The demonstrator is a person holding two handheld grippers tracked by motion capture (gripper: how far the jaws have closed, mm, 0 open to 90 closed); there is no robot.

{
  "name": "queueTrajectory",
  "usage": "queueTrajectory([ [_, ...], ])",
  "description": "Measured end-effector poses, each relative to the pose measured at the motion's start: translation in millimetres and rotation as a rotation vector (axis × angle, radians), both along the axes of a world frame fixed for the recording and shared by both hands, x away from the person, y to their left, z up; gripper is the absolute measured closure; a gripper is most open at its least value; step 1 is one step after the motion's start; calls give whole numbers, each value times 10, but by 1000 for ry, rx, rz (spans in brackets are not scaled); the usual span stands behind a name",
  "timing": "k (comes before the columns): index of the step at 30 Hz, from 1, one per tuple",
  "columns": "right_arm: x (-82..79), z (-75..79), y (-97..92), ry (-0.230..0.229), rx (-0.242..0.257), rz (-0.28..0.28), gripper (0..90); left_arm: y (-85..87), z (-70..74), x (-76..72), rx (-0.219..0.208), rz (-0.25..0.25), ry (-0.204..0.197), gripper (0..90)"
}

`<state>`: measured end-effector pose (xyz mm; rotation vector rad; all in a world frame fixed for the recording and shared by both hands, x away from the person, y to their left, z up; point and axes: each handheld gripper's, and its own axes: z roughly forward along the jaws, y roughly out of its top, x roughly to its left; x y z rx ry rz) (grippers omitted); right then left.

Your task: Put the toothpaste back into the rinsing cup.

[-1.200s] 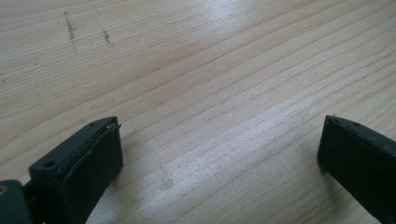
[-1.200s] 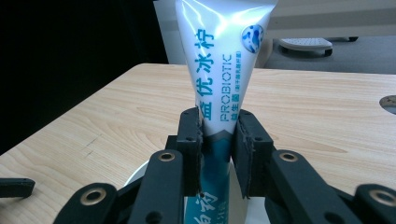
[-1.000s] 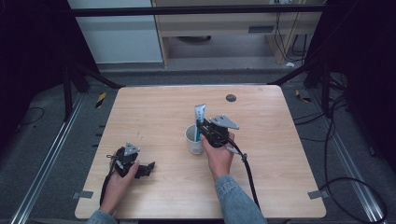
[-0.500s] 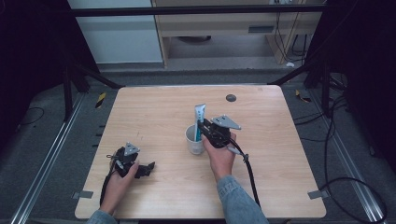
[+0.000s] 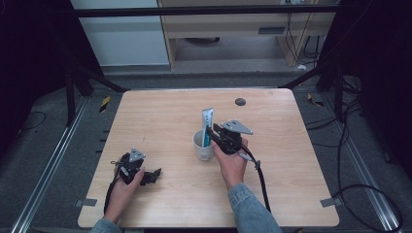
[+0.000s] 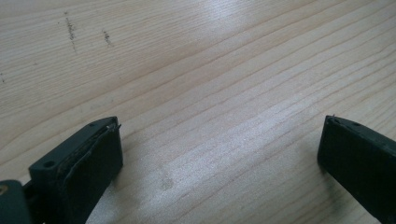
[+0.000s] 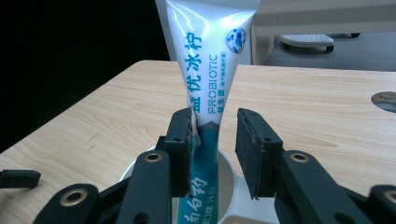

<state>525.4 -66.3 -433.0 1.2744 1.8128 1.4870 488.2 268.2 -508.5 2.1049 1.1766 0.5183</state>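
From the high view, the toothpaste tube stands upright in the white cup mid-counter, with the right tool at it and the left tool resting near the front edge.

In the left gripper view, the jaws stand wide apart over bare wood, holding nothing.

In the right gripper view, the jaws have just been opening; the tube stands between them, with a gap at the right pad. It looks light, soft and glossy, so probably slippery; grip its flat faces mid-body.
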Motion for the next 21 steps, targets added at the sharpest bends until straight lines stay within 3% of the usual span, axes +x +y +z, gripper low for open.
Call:
queueTrajectory([
  [13, -29, 79, -55, 2, -55, -10, 553, 0, 0, 0, 0, 0, 0, 0],
  [21, -37, 86, -73, -1, -64, -9, 545, 0, 0, 0, 0, 0, 0, 0],
])
